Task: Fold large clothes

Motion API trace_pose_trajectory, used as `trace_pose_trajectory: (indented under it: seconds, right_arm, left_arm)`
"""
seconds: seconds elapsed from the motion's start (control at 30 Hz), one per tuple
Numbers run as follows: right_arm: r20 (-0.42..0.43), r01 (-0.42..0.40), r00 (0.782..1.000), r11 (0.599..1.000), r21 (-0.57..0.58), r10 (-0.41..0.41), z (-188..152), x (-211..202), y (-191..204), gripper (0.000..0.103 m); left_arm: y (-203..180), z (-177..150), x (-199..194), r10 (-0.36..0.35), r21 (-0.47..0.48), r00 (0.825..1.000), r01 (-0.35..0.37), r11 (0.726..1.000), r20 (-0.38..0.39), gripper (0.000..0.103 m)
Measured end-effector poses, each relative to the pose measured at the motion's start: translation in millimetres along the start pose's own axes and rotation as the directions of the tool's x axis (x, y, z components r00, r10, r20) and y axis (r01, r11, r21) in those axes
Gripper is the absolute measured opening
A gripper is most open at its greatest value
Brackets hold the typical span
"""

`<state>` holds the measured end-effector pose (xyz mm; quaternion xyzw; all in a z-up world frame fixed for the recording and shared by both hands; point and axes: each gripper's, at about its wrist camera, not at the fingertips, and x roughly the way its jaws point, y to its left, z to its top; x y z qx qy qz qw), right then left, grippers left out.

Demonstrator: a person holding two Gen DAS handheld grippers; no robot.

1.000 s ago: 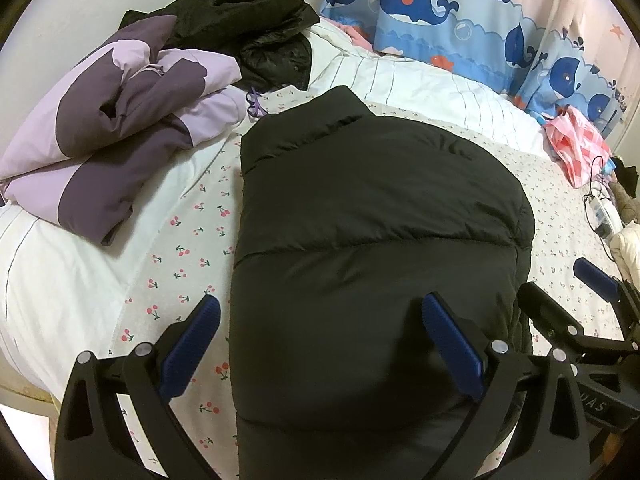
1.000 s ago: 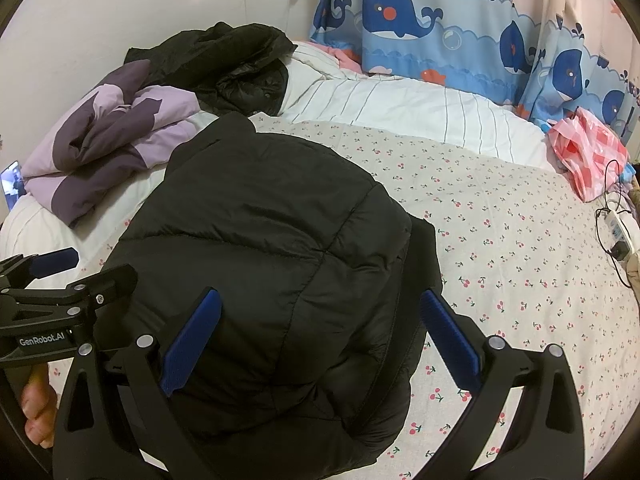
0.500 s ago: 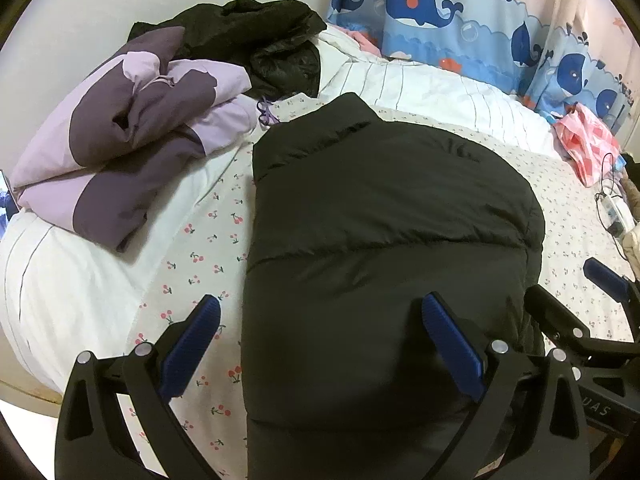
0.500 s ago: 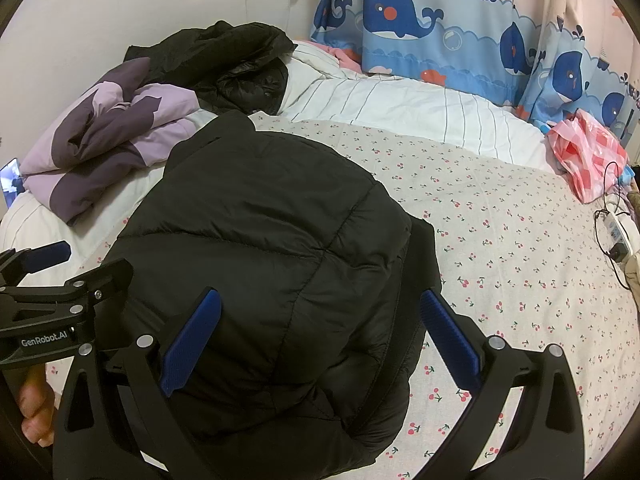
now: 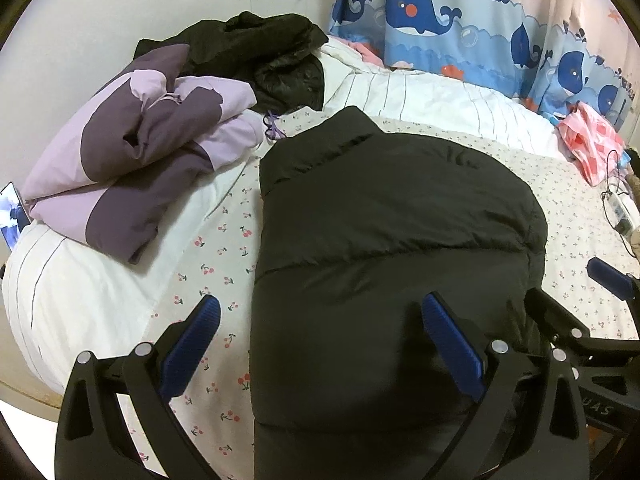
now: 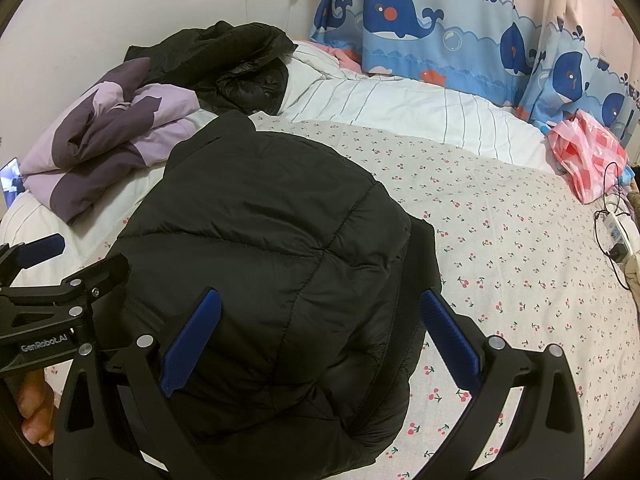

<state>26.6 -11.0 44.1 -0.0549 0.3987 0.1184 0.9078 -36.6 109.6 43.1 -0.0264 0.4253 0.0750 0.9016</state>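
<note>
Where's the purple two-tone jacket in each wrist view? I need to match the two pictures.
Left wrist: purple two-tone jacket lies upper left, left of the black puffer jacket.
Right wrist: purple two-tone jacket at the left edge, mid-height.
Shared landmark: the crumpled black garment just behind it.

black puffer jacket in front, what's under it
The black puffer jacket lies on the cherry-print sheet, which shows all around it. Whatever sits directly beneath the jacket is covered and cannot be seen.
</note>
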Motion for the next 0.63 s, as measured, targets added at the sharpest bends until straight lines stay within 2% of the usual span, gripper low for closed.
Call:
trace_pose_trajectory:
  seconds: [0.13,0.2,0.33,0.43,0.53,0.63]
  right_arm:
    - [-0.001,0.0,1.0,1.0,0.0,0.0,0.0,0.0,0.6,0.096]
    - [-0.001,-0.002,1.0,1.0,0.0,0.002,0.0,0.0,-0.2,0.096]
    - [0.002,0.0,1.0,1.0,-0.001,0.0,0.4,-0.3,0.6,0.096]
    - [0.01,0.013,1.0,1.0,-0.003,-0.013,-0.9,-1.0,-0.4,0.096]
    - [0.023,0.047,0.999,0.999,-0.019,-0.046,-1.6,-2.1,-0.1,0.096]
    - [0.019,0.049,0.999,0.999,-0.015,-0.049,-1.7,-1.7,-0.3,0.096]
  left_arm:
    - [1.6,-2.2,-6.7,-0.008,-0.016,0.999,0.008,1.0,0.04,0.096]
    - [8.7,-5.3,-15.2,-0.038,-0.074,0.994,0.046,0.996,0.105,0.096]
    - [5.1,-5.3,-25.5,-0.02,-0.057,0.987,0.029,0.998,0.16,0.096]
    - [-0.9,-2.6,-20.0,0.015,-0.021,0.992,-0.013,1.0,0.123,0.096]
    - [-6.2,-3.0,-10.2,0.015,0.006,0.998,-0.015,1.0,0.065,0.096]
    - [-8.0,-5.7,-9.2,0.013,0.009,0.999,-0.014,1.0,0.049,0.096]
